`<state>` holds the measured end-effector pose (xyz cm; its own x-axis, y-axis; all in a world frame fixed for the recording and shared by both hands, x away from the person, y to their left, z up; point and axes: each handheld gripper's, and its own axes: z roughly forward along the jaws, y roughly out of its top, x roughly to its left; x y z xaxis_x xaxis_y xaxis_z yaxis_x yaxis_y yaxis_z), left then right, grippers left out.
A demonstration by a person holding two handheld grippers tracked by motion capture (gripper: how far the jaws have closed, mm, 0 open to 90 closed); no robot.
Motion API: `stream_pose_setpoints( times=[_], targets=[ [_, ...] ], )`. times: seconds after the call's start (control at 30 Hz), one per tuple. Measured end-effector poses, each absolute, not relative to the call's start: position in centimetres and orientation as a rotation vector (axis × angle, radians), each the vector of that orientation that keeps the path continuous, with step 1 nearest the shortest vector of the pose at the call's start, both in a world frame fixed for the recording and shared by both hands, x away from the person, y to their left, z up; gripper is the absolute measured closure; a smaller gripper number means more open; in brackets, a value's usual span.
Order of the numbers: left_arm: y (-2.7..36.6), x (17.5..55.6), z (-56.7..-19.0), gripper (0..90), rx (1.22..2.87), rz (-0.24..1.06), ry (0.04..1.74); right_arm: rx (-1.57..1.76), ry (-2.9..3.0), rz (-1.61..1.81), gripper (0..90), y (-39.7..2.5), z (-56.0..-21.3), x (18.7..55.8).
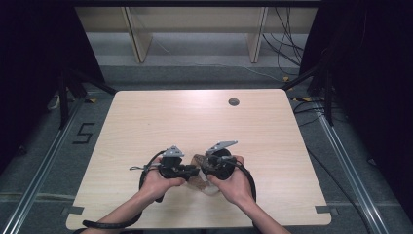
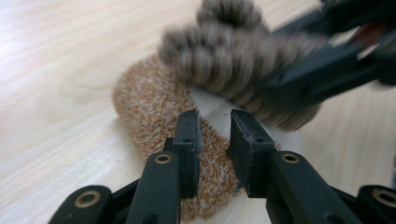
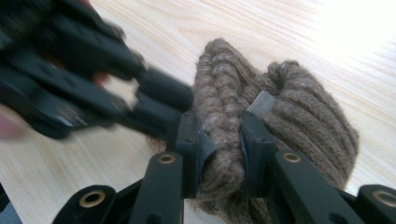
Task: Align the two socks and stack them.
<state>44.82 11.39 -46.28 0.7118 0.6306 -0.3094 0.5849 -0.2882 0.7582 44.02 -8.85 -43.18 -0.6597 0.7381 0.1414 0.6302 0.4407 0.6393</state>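
A knitted sock lies near the table's (image 1: 195, 122) front edge, between my two grippers. Its foot (image 2: 149, 102) is orange-brown with a white patch, and its ribbed cuff (image 2: 224, 51) is grey-brown. My right gripper (image 3: 224, 126) is shut on a fold of the ribbed cuff (image 3: 303, 107) and holds it bunched up off the wood. My left gripper (image 2: 215, 116) hovers just over the sock's foot, jaws a little apart, nothing pinched between them. In the high view the left gripper (image 1: 192, 171) and right gripper (image 1: 204, 168) nearly touch over the sock (image 1: 199, 184).
A dark round grommet (image 1: 234, 102) sits near the table's far edge. The floor at the left bears a painted 5 (image 1: 84, 132). Cables (image 1: 287, 48) trail over the floor at the back right, and dark curtains hang on both sides.
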Motion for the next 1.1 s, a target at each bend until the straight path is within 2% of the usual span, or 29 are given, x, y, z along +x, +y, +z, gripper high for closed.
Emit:
stream_pose_setpoints(
  times=[0.17, 0.27, 0.4, 0.63, 0.7, 0.93, 1.1],
  targets=[
    [13.4, 45.3, -44.0, 70.9, 1.862, 0.103, 0.973, 1.205, 2.534, 1.028, 73.2, -8.8, -43.4, 44.1],
    [13.4, 46.0, -43.4, 67.2, 1.815, 0.085, 0.956, 1.188, 2.531, 1.021, 73.2, -8.7, -43.6, 43.9],
    [12.1, 46.8, -43.3, 65.1, 1.852, 0.089, 0.952, 1.144, 2.534, 1.017, 73.2, -8.3, -44.0, 43.6],
    [10.2, 48.4, -44.1, 60.7, 1.900, 0.005, 0.948, 1.150, 2.545, 1.006, 73.3, -7.9, -44.4, 43.1],
    [10.1, 48.8, -44.5, 60.7, 1.882, -0.045, 0.964, 1.062, 2.535, 1.023, 73.4, -8.0, -44.6, 43.3],
    [10.0, 49.2, -45.1, 60.8, 1.906, -0.077, 0.962, 1.074, 2.543, 1.018, 73.5, -7.8, -44.6, 43.2],
    [9.9, 49.5, -45.5, 67.3, 1.901, -0.121, 0.960, 1.071, 2.544, 1.018, 73.5, -7.8, -44.6, 43.2]
  ],
)
